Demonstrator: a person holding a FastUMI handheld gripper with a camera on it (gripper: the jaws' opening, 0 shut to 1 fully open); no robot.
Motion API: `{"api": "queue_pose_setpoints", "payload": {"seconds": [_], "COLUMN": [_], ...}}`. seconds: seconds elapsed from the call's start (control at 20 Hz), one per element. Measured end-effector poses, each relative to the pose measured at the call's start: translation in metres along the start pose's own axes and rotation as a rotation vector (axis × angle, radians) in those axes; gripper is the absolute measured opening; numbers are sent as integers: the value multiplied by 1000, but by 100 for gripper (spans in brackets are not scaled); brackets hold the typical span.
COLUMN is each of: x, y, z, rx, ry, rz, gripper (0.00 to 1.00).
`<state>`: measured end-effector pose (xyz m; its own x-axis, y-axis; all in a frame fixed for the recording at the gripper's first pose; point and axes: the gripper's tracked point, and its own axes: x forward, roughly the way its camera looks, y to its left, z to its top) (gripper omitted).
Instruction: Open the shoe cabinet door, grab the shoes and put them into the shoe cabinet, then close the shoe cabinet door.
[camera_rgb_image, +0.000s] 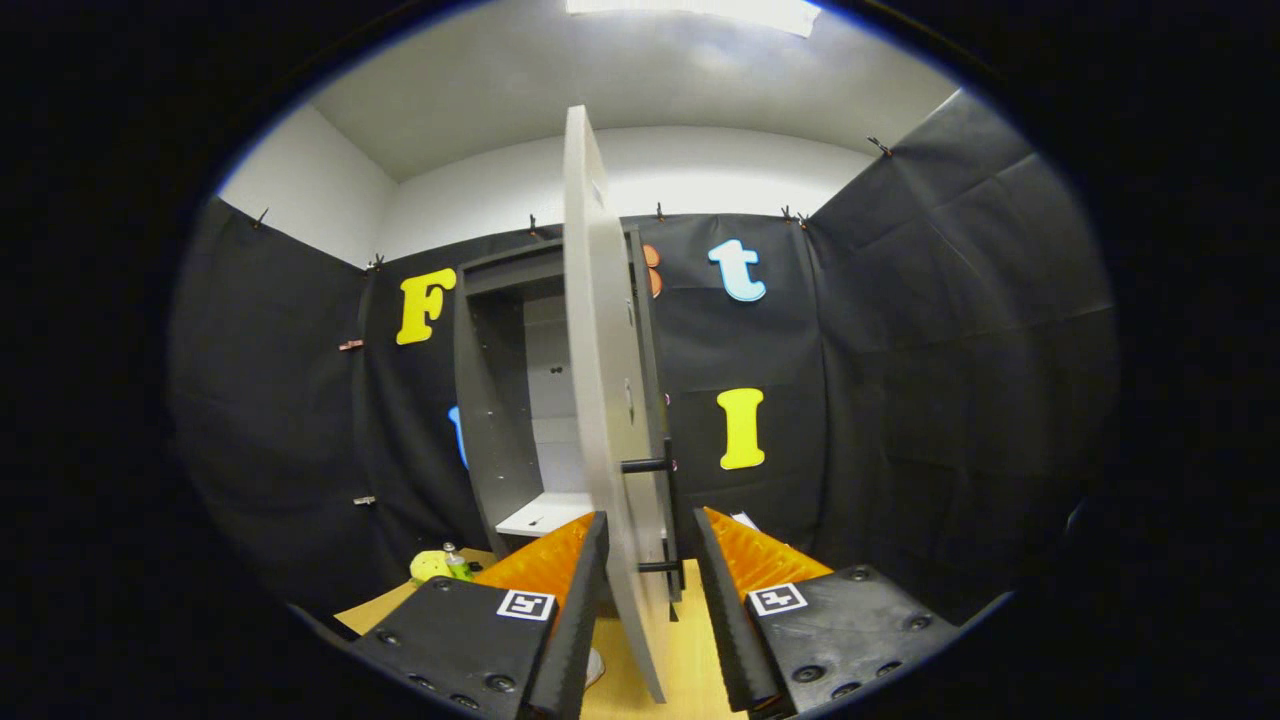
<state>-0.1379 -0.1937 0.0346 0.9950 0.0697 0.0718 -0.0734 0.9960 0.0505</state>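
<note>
Item one, tongs (650, 545): I see the two fingers at the lower centre of the frame, spread apart, with the free edge of the cabinet door (605, 400) standing in the gap between them; neither finger visibly presses on the panel, so I log them as open and holding nothing. Item two, door: a pale panel seen nearly edge-on, long axis vertical, running from the upper centre of the frame down between the fingers, swung well out from the shoe cabinet (505, 400). A dark bar handle (668, 520) sits on its right face, just ahead of the right finger. Item three, cabinet: dark frame, centre-left of the frame, beyond the fingers, interior and a pale shelf (545, 512) exposed. Item four, surface (690, 650): a wooden top at the lower centre. Item five, a yellow-green object with a small bottle (455, 562) at lower left; whether this is a shoe I cannot tell. Judgement: the door looks open enough; the shoes come next.
</note>
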Motion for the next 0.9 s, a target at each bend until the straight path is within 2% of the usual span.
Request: {"api": "queue_pose_setpoints", "payload": {"seconds": [0.2,0.4,0.55,0.9], "x": [-3,12,25,36], "y": [56,104,130,156], "z": [-28,-87,-141,-300], "rx": [17,55,85,143], "ry": [28,114,170,391], "rz": [48,72,46,-84], "gripper": [65,70,70,70]}}
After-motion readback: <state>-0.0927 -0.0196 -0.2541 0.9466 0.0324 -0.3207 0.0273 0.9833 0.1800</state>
